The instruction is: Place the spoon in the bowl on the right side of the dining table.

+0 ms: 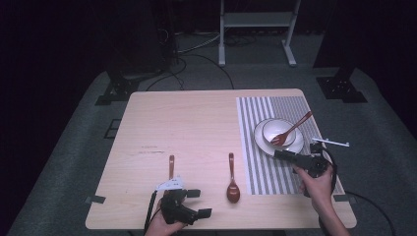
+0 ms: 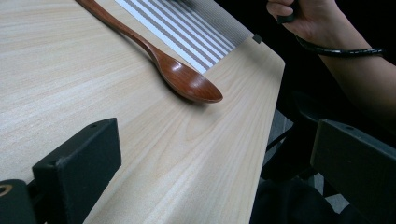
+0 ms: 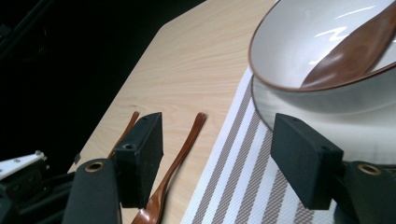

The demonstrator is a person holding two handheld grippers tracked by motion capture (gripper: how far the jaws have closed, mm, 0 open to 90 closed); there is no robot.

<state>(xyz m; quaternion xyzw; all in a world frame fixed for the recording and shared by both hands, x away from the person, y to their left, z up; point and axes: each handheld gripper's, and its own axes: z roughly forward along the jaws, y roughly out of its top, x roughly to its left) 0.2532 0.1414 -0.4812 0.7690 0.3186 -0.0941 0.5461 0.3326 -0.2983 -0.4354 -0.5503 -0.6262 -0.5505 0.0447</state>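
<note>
- Right gripper [image 1: 284, 155] stands released with nothing between its jaws, just near of the bowl [image 1: 278, 132], where the fork [image 1: 290, 130] lies tilted, handle over the far right rim.
- Left gripper [image 1: 186, 200] rests at the near edge, jaws apart and empty.
- Likely next comes the spoon [image 1: 232, 178], lying just left of the striped mat [image 1: 268, 172]: approach low and grasp its slim handle squarely.
- Another handle [image 1: 171, 166] lies beside the left gripper; the plate [image 1: 298, 145] under the bowl crowds the mat's far side.

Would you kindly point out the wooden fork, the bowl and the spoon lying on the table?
wooden fork [image 1: 282, 139], high view, its tines.
bowl [image 3: 285, 42], right gripper view, inner wall.
spoon [image 2: 189, 81], left gripper view, its scoop.
</note>
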